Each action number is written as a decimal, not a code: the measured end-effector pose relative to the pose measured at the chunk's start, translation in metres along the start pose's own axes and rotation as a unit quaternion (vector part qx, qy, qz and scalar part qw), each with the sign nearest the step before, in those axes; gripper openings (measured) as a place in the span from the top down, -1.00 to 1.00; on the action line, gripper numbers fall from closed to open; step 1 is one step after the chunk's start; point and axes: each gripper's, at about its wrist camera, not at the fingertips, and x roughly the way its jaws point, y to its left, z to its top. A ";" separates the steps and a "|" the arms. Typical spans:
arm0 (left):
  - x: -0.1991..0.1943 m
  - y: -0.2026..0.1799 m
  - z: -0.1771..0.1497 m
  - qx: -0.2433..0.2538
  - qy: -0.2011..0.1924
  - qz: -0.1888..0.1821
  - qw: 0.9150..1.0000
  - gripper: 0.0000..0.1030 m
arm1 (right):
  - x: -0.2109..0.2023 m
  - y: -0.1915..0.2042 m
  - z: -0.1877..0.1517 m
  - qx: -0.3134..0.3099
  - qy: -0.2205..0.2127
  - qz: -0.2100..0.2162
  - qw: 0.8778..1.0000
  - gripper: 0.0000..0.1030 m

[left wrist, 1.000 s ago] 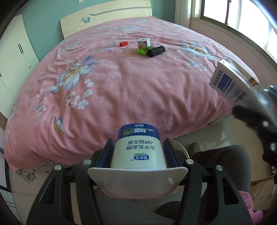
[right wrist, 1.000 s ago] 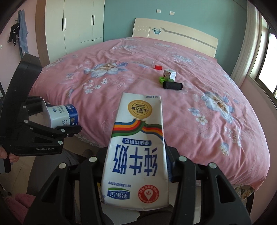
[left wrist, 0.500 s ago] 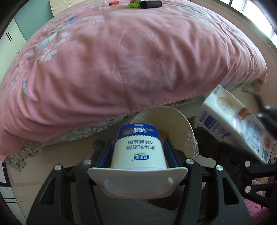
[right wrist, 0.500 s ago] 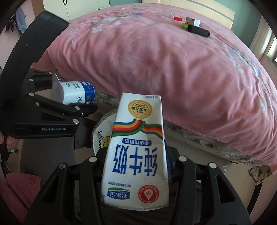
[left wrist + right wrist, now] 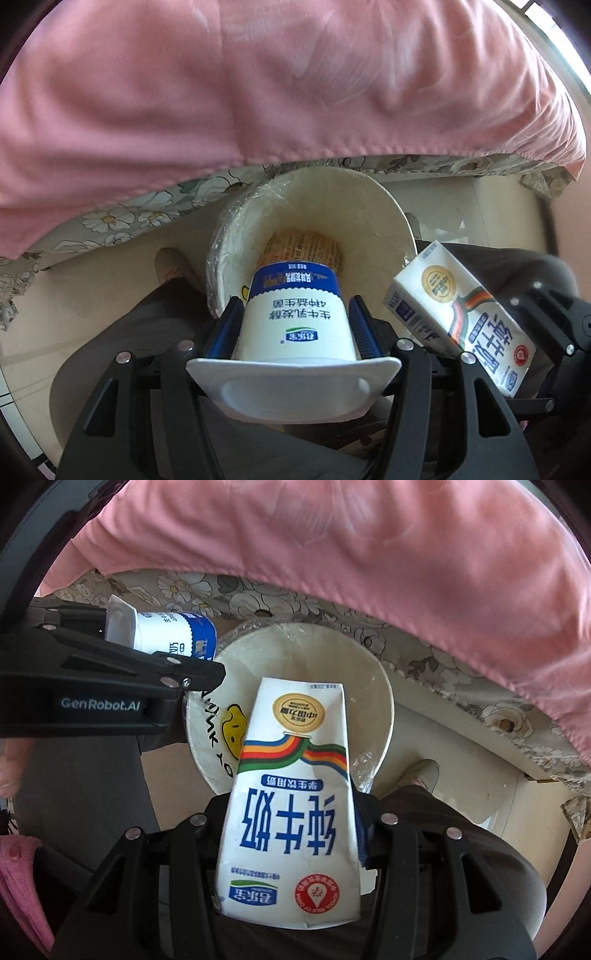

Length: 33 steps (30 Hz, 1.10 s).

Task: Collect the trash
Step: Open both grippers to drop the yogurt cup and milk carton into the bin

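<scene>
Left gripper (image 5: 295,325) clamped on yogurt cup (image 5: 295,325), base poised over near rim of lined bin (image 5: 388,206). Right gripper (image 5: 291,834) clamped on milk carton (image 5: 291,805), top over bin's near rim. Bin just beside pink bedspread (image 5: 258,81) edge. Paper scrap (image 5: 299,247) inside bin.

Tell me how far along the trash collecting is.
Done: one printed wrapper lies in the lined trash bin. In hand: left gripper clamps a yogurt cup, right gripper a milk carton, both above the bin. Left: releasing both.
</scene>
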 end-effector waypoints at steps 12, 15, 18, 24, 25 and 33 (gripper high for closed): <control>0.059 0.013 0.011 -0.065 0.057 -0.044 0.995 -0.19 | 0.070 -0.008 0.011 0.030 0.078 0.030 0.996 0.05; 0.075 0.016 0.014 -0.075 0.072 -0.060 0.993 -0.19 | 0.085 -0.010 0.016 0.037 0.097 0.034 0.994 0.05; 0.089 0.018 0.014 -0.081 0.082 -0.065 0.991 -0.20 | 0.098 -0.011 0.021 0.039 0.109 0.028 0.993 0.04; 0.112 0.024 0.017 -0.088 0.094 -0.069 0.989 -0.20 | 0.121 -0.014 0.027 0.050 0.130 0.024 0.990 0.04; 0.117 0.025 0.017 -0.089 0.097 -0.073 0.989 -0.20 | 0.125 -0.013 0.028 0.052 0.131 0.024 0.990 0.04; 0.136 0.033 0.018 -0.101 0.119 -0.073 0.985 -0.20 | 0.141 -0.024 0.031 0.062 0.146 0.026 0.987 0.04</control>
